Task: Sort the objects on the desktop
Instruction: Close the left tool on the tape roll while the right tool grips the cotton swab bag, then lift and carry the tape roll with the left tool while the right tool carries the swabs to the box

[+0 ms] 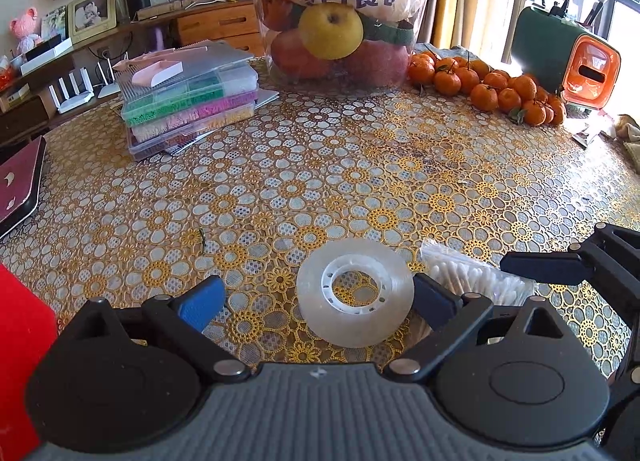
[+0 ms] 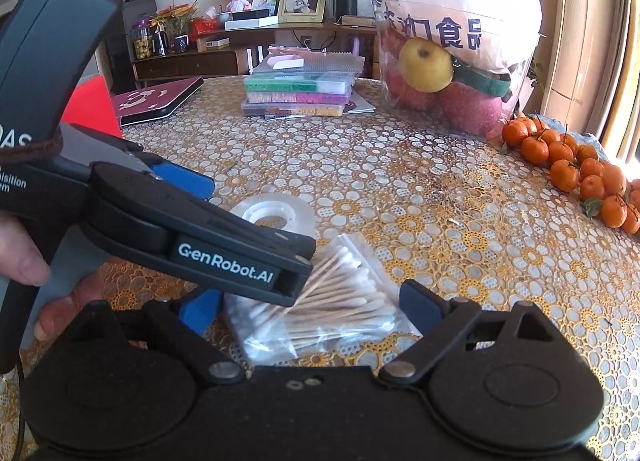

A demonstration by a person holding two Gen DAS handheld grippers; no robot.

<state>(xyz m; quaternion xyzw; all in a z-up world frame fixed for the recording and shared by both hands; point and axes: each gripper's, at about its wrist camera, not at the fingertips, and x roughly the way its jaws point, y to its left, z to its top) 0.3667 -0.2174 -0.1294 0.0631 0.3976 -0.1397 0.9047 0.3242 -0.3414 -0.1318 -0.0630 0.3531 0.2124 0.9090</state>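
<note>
One clear tape roll (image 1: 355,293) (white hub) lying flat.

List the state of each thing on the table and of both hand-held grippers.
Left hand-held gripper: open, straddling the tape roll.
Right hand-held gripper: open, around the swab bag.
Tape roll: lying flat.
Cotton swab bag: flat on the table.
Bead boxes: stacked, closed.
Fruit container: filled, draped with a bag.
</note>
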